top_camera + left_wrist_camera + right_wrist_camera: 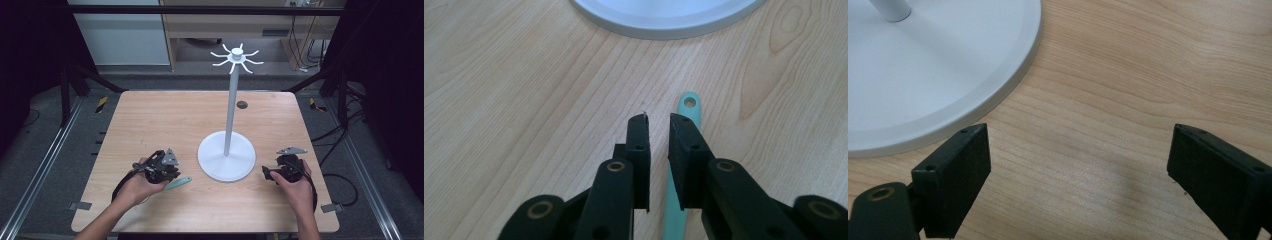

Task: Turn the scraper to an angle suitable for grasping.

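A teal utensil handle (689, 107) with a hole at its end lies flat on the wooden table (150, 120). It also shows in the high view, handle (178, 183), poking out to the right of my left gripper (161, 169). My left gripper (658, 122) hovers over it with its jaws a narrow slit apart. The handle runs under the right-hand jaw and shows in the gap lower down, and I see no grip on it. A white stand with a round base (226, 159), a tall pole and hook arms at the top (237, 58) is mid-table. My right gripper (280, 171) is open and empty beside the base (923, 75).
The stand's base rim (664, 27) lies just ahead of the left gripper. Bare wood lies between the right gripper's wide jaws (1078, 160). A small dark round spot (242, 104) marks the table's far side. Dark frame legs and cables surround the table.
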`<control>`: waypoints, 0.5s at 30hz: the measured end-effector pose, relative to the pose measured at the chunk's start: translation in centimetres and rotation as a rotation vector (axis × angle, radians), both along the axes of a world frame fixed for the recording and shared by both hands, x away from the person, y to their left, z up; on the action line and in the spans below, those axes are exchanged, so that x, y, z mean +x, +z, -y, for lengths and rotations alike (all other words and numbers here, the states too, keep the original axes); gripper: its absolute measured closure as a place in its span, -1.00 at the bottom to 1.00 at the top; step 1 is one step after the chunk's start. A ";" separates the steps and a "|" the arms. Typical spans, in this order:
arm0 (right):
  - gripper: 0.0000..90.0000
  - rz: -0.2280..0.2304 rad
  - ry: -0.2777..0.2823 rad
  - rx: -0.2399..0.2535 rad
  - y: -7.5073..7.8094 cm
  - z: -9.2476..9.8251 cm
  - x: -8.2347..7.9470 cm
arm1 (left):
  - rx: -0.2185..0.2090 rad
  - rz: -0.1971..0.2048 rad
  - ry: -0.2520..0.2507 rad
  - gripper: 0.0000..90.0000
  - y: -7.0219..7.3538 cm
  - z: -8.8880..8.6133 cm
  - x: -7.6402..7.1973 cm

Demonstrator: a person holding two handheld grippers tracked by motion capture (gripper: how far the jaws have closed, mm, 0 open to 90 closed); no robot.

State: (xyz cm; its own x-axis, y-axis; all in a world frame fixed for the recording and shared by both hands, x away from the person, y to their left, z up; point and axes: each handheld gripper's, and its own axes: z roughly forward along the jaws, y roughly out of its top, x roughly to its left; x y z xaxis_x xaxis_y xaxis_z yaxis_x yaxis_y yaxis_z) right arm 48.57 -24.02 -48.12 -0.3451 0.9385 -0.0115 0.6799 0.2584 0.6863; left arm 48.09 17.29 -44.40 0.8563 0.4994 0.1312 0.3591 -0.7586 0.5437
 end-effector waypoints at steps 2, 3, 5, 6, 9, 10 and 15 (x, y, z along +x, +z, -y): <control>-0.76 0.002 0.001 -0.002 0.0 0.0 0.0 | 0.000 0.002 0.000 0.66 0.2 0.0 0.0; -0.76 0.002 0.001 -0.002 0.0 0.0 0.0 | 0.000 0.005 0.002 0.60 0.2 0.0 -0.1; -0.76 0.001 -0.002 0.004 0.0 0.0 -0.1 | 0.016 0.007 -0.005 0.51 0.4 0.0 -0.1; -0.76 0.002 0.000 0.005 0.1 0.0 -0.1 | 0.017 0.007 -0.001 0.46 0.4 0.0 -0.2; -0.76 0.002 -0.002 0.003 0.1 0.0 -0.1 | 0.030 0.001 -0.011 0.34 0.5 0.1 -0.3; -0.76 0.002 -0.002 0.002 0.1 0.0 -0.1 | 0.040 -0.002 -0.015 0.32 0.7 0.1 -0.3; -0.76 0.002 0.001 0.003 0.0 0.0 0.0 | 0.046 -0.012 -0.018 0.26 0.8 0.2 -0.3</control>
State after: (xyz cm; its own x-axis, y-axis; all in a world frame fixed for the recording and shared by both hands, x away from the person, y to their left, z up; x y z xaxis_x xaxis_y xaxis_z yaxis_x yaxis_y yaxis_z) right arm 48.53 -24.06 -48.09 -0.3455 0.9384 -0.0094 0.6786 0.2568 0.6881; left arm 47.79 17.06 -43.62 0.8667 0.4780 0.1427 0.3520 -0.7887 0.5040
